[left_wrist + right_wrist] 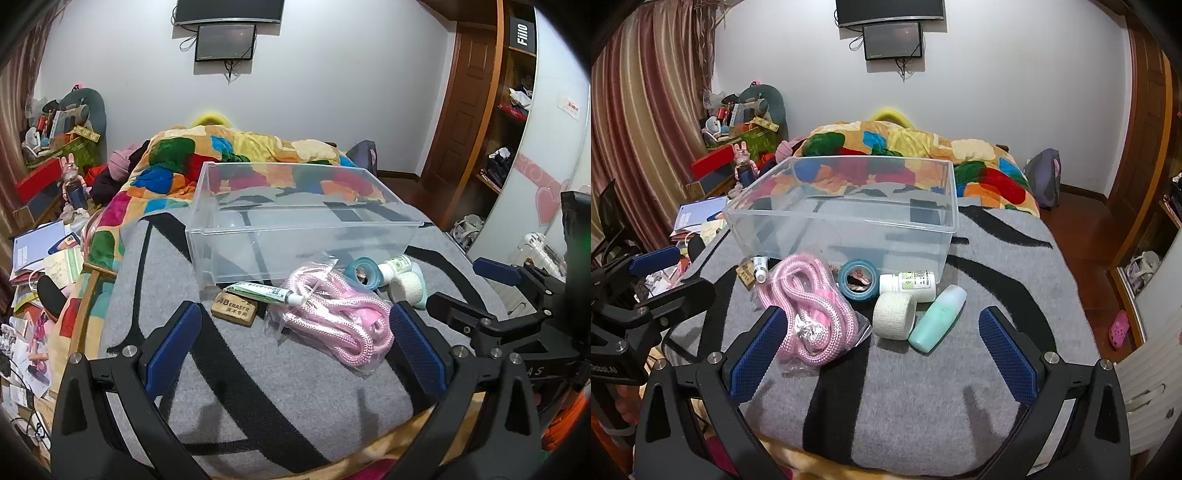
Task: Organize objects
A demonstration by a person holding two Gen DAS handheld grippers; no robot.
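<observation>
- Sitting empty toward the middle of the bed: clear plastic bin, resting on the grey-and-black blanket, nothing showing inside through the walls.
- Waiting in a row along the bin's near wall, toward the foot edge of the bed, all outside it: eraser block, ointment tube, bagged pink rope, blue tape roll, white pill bottle, white bandage roll, mint-green bottle.
- Lying across one another: ointment tube resting on the eraser and touching the rope bag; bandage roll touching the mint-green bottle and sitting just in front of the pill bottle.
- Judging the sorting as barely begun: no item in the bin yet, seven pieces left to move.
- Hovering above the near edge of the bed: left claw, spread wide, gripping nothing, the eraser and rope bag lying ahead between its blue pads; right-hand pad appearing just beside the rope bag, contact not clear.
- Hovering beside it: right claw, also spread wide and carrying nothing, bandage roll and mint-green bottle lying ahead between the fingers, left-hand pad close against the rope bag.
- Likely calling for a first pick from the row, then a drop over the bin's near wall.
</observation>
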